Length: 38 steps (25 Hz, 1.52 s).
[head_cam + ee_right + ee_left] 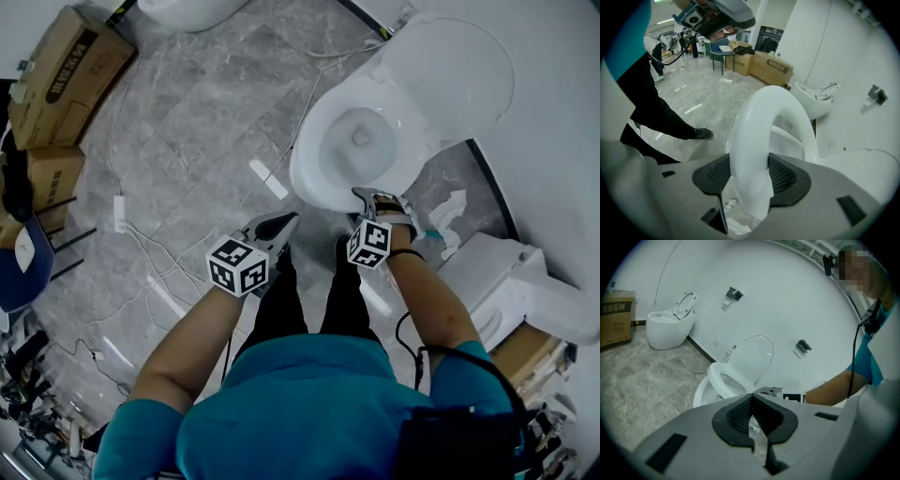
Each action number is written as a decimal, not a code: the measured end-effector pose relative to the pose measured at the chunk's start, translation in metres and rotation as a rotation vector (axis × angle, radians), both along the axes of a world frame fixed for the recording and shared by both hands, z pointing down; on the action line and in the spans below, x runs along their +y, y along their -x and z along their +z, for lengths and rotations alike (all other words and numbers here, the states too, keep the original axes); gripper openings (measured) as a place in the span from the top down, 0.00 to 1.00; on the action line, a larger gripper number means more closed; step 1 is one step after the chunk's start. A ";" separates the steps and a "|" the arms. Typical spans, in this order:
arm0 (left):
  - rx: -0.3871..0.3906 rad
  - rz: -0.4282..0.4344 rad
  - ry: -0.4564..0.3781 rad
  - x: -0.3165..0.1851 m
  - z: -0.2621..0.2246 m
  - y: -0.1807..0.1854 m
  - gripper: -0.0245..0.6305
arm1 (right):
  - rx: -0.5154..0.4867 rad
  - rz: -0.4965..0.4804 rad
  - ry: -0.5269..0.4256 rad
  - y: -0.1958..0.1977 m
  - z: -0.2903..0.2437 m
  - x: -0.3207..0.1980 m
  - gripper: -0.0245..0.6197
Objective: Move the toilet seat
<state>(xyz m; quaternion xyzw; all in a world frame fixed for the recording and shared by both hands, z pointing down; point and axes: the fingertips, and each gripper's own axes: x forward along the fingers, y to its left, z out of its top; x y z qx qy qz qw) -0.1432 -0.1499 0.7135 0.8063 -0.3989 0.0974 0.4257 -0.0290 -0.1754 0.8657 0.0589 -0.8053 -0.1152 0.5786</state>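
Right gripper (pixel 750 176) clamped on the front of the toilet seat (pixel 757 131), pads pressing both sides. Seat ring sits raised above the bowl (pixel 361 141), lid (pixel 459 75) upright behind. Left gripper (pixel 751 405) has jaws closed together with nothing between, held just beside the bowl front. Cardboard boxes (pixel 61 70) carry dark print, too small to read. Square markers on both gripper cubes. Cables (pixel 141 248) and power strip (pixel 119 214) on the floor left of the person's legs. Second toilet (pixel 670 324) against the wall.

Left gripper (pixel 281 223) jaws together; right gripper (pixel 367 197) jaws clamped, pointing down.
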 end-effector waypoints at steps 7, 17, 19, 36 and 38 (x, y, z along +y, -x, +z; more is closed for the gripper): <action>-0.007 -0.001 -0.036 -0.003 -0.037 -0.004 0.96 | -0.022 0.090 -0.031 -0.013 -0.037 -0.014 0.63; -0.015 0.009 -0.085 -0.013 -0.081 -0.012 0.96 | -0.050 0.170 -0.061 -0.032 -0.084 -0.038 0.69; -0.015 0.011 -0.094 -0.015 -0.087 -0.014 0.96 | -0.054 0.179 -0.062 -0.035 -0.089 -0.041 0.69; -0.026 0.008 -0.132 -0.024 -0.120 -0.023 0.96 | -0.074 0.243 -0.076 -0.052 -0.120 -0.063 0.72; -0.026 0.009 -0.136 -0.025 -0.123 -0.023 0.96 | -0.079 0.251 -0.077 -0.054 -0.124 -0.066 0.72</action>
